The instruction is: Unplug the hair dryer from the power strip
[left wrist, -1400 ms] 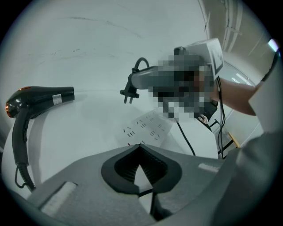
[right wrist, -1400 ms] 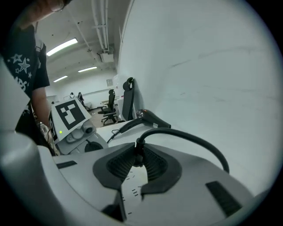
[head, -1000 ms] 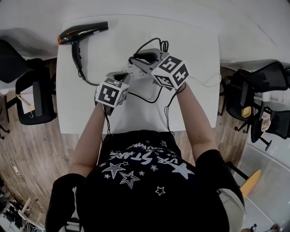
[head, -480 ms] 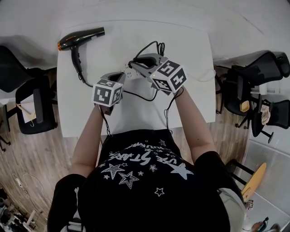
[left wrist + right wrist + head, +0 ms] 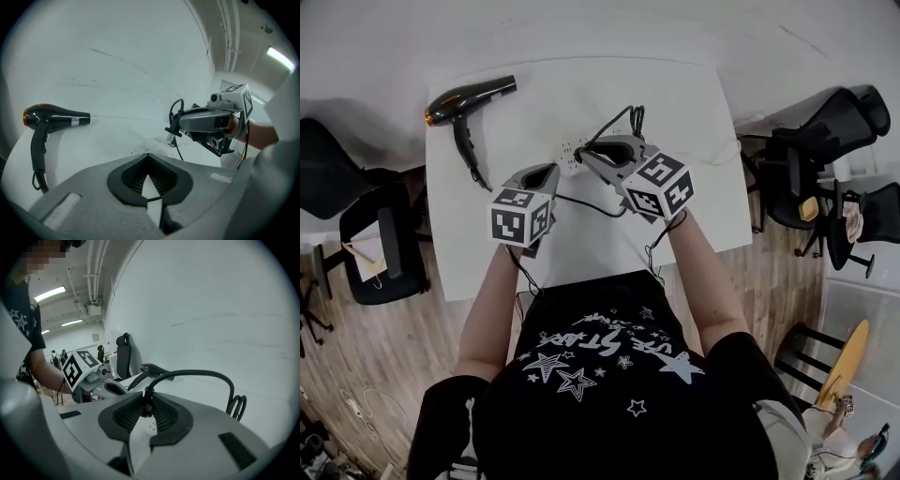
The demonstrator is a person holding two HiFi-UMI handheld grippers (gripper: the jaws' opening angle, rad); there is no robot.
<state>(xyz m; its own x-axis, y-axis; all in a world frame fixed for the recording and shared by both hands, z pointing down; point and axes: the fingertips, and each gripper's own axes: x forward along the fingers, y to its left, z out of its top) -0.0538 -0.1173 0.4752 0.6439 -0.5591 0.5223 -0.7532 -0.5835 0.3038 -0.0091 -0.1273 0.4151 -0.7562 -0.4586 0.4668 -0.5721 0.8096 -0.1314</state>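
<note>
Both claws rose off the strip (image 5: pixel 569 150). Ur R claw (image 5: pixel 144 408) clamps the plug (image 5: pixel 174 129), prongs clear; L claw (image 5: pixel 149 157) tips together, empty. The dryer (image 5: pixel 469 98) lies at 10 o'clock on the worktop (image 5: pixel 684 112).

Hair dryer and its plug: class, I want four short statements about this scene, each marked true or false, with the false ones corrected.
1. The right gripper is shut on the black plug. True.
2. The plug sits in the power strip. False: it is held clear above the strip, with its prongs showing.
3. The hair dryer lies on the white table, apart from both grippers. True.
4. The left gripper holds the hair dryer. False: its jaws meet at the tips with nothing gripped, and the dryer lies off to its left.
</note>
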